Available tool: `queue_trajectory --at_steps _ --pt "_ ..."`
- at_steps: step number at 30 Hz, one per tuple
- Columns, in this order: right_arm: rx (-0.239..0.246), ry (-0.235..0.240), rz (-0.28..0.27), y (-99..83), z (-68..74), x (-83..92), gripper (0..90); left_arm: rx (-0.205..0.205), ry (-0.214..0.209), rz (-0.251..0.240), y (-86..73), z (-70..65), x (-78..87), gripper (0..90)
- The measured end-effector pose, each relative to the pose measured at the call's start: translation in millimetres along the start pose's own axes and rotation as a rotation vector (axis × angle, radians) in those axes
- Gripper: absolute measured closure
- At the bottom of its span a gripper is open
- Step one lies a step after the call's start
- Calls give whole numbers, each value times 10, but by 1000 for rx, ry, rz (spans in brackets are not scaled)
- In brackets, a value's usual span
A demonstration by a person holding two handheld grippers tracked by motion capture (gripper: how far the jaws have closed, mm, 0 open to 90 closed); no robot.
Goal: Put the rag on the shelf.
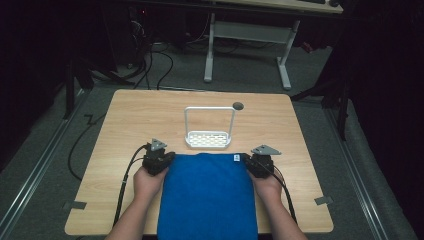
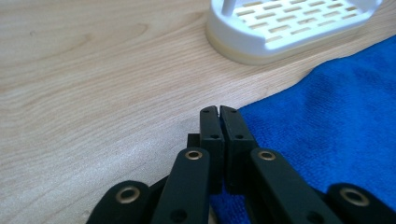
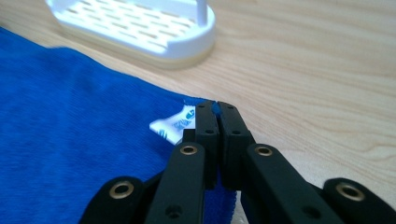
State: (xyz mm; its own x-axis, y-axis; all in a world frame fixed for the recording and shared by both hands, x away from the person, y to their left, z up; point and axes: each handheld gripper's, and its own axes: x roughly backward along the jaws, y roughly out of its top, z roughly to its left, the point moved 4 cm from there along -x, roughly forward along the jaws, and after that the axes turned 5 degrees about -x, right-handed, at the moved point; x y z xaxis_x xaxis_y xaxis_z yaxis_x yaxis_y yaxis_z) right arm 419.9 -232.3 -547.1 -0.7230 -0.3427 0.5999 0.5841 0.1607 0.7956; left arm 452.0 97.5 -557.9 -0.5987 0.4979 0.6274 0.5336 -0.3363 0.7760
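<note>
Towel [image 1: 207, 197] flat at table's [image 1: 130, 110] 6 o'clock edge | left gripper [image 1: 167, 159] pinches its 10 o'clock corner, forearm from 7 | right gripper [image 1: 248, 161] pinches its 2 o'clock corner by the tag [image 1: 236, 158] | rack [image 1: 208, 139] at towel's 12.

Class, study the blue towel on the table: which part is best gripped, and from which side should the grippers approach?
Grip the blue towel at its two far corners, approaching low from its outer sides. It lies flat, so only its edges offer purchase; the left gripper and right gripper are pinched there.
</note>
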Motion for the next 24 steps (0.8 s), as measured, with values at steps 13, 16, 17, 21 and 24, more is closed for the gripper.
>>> queue_trajectory --at_steps 13,16,17,21,24 --pt "-7 27 -144 -17 83 339 886 -25 24 -155 32 -97 375 890" --pt "-8 34 -166 11 108 390 885 -24 19 -179 48 -116 416 890" --pt "-10 36 -175 25 113 411 885 -27 18 -201 66 -131 457 889" --pt "-9 40 -208 74 152 492 885 -39 19 -261 118 -170 566 890" --pt "4 41 -226 95 187 537 885 -49 24 -288 148 -192 620 890"
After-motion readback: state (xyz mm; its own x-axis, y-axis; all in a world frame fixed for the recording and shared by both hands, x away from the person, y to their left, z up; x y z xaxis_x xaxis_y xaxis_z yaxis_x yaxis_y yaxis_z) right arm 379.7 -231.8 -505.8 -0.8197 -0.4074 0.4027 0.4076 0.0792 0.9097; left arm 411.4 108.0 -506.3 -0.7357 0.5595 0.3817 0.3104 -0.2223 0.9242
